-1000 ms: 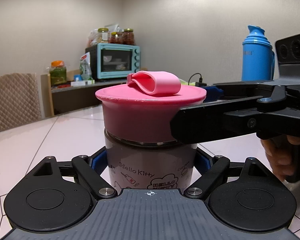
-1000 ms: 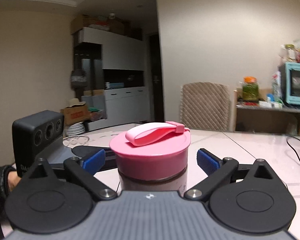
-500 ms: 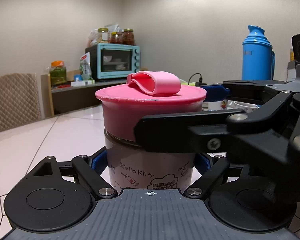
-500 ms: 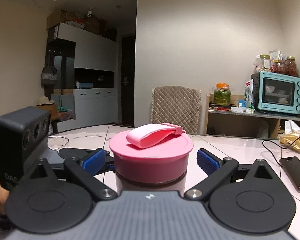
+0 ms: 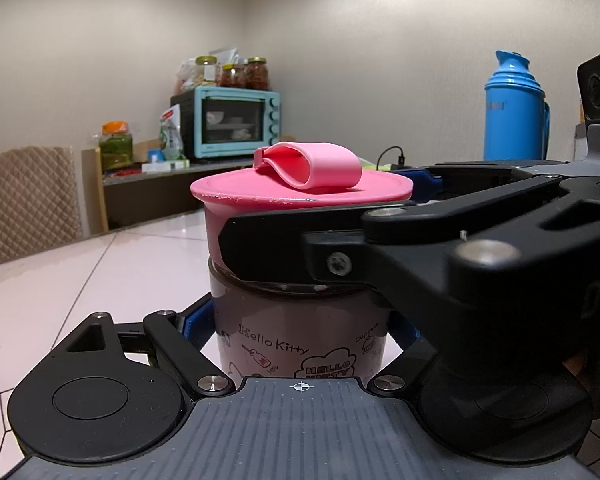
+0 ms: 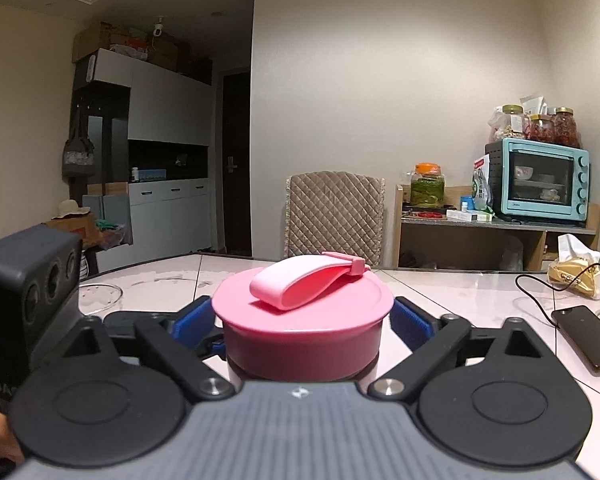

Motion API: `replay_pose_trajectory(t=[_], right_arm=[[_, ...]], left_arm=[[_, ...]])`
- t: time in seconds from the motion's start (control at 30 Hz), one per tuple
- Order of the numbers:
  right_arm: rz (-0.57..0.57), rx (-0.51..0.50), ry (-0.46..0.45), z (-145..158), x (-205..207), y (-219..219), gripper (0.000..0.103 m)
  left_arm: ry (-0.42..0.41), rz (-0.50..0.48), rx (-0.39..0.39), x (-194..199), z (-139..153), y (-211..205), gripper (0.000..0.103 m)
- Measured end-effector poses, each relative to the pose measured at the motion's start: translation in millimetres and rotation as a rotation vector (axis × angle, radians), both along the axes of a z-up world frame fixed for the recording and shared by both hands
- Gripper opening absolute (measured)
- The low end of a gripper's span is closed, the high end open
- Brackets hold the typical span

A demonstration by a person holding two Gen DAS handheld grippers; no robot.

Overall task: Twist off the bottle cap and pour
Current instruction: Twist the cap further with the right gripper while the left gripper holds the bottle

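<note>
Right wrist view: jaws flank the pink cap [image 6: 302, 312] of a Hello Kitty bottle [image 5: 300, 340] standing on the white surface [image 6: 480, 292].

The right gripper [image 6: 302, 320] has blue pads beside the cap, a sliver of gap visible, not yet clamped. Below, the left gripper [image 5: 300, 320] looks closed on the bottle's body, steadying it. The unscrewing step is just starting: the next move calls for closing on the cap, then twisting it off. Beyond stand a chair [image 6: 334, 212] and a teal oven [image 6: 540, 180].

bottle [image 5: 300, 344]: "Hello Kitty", "HELLO KITTY" in cloud, "Milk", "Cupcake" | left gripper's camera block [image 6: 28, 300]: "DA…", cut off
</note>
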State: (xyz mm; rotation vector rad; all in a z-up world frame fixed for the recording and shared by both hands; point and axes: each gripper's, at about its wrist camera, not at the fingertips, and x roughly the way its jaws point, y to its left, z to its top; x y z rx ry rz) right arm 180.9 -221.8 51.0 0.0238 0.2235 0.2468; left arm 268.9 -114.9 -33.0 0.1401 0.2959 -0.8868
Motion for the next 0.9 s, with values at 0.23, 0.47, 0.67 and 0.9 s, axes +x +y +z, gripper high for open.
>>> replay_pose_trajectory(t=[0.23, 0.47, 0.67, 0.9], right_arm=[[0.002, 0.001, -0.006, -3.1, -1.2, -1.0, 0.086], [0.059, 0.001, -0.016, -4.7, -0.6, -9.4, 0.085], [0.177, -0.013, -0.02, -3.2, 6.7, -24.0, 0.085], [0.374, 0.006, -0.025, -3.1, 20.3, -50.9, 0.085]], left_arm=[[0.001, 0.0, 0.001, -0.4, 0.3, -0.1, 0.09], [0.001, 0.0, 0.001, 0.0, 0.4, 0.3, 0.09], [0.001, 0.0, 0.001, 0.1, 0.4, 0.3, 0.09], [0.001, 0.0, 0.001, 0.7, 0.6, 1.0, 0.09]])
